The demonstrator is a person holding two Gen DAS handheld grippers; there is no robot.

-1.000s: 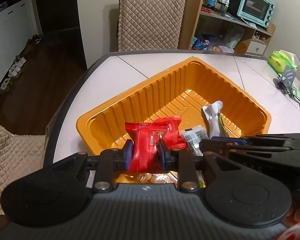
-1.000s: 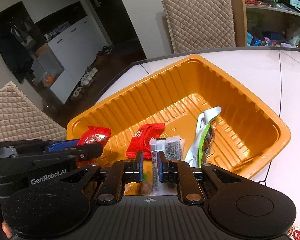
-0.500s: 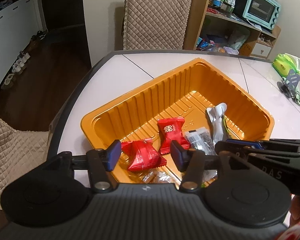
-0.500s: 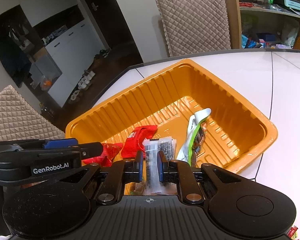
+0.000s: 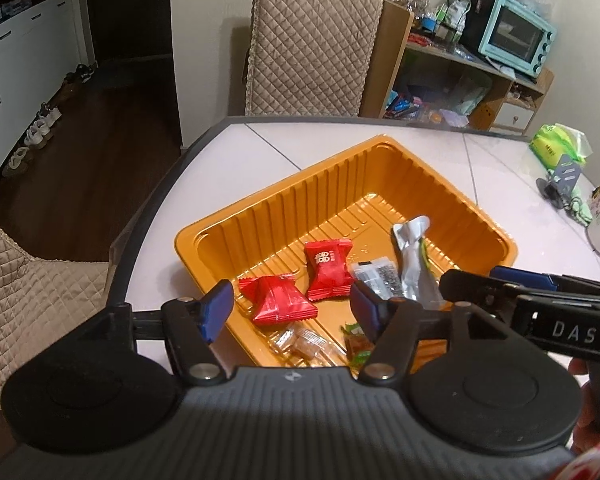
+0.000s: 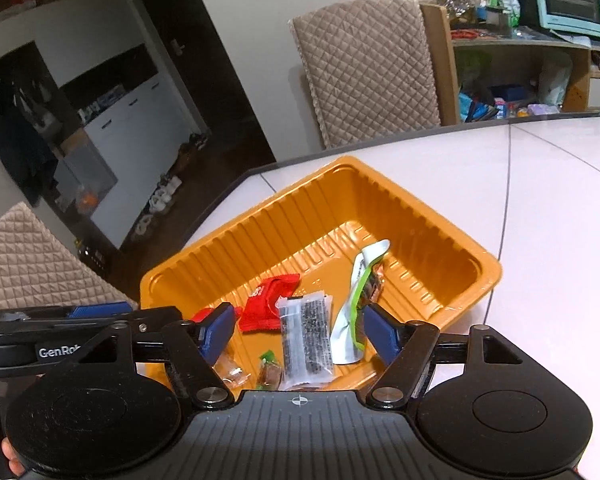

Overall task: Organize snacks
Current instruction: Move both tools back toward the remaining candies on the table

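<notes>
Seen from above: left claw [image 5: 292, 312] and right claw [image 6: 298, 330] both opening, grasping nothing. Below them, inside ribbed orange plastic tray [image 5: 260, 216] on white bench [image 5: 228, 152]: red foil-wrapped candy [image 5: 278, 300], clear black-speckled packet [image 6: 306, 340]. Risk: claws colliding, being close together.

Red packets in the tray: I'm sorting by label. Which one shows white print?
The red packet farther into the tray; the nearer one shows plain red.

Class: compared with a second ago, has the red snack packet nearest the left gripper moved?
Yes. The red snack packet dropped from between the left gripper pads onto the orange tray floor; the jaws are opening.
</notes>
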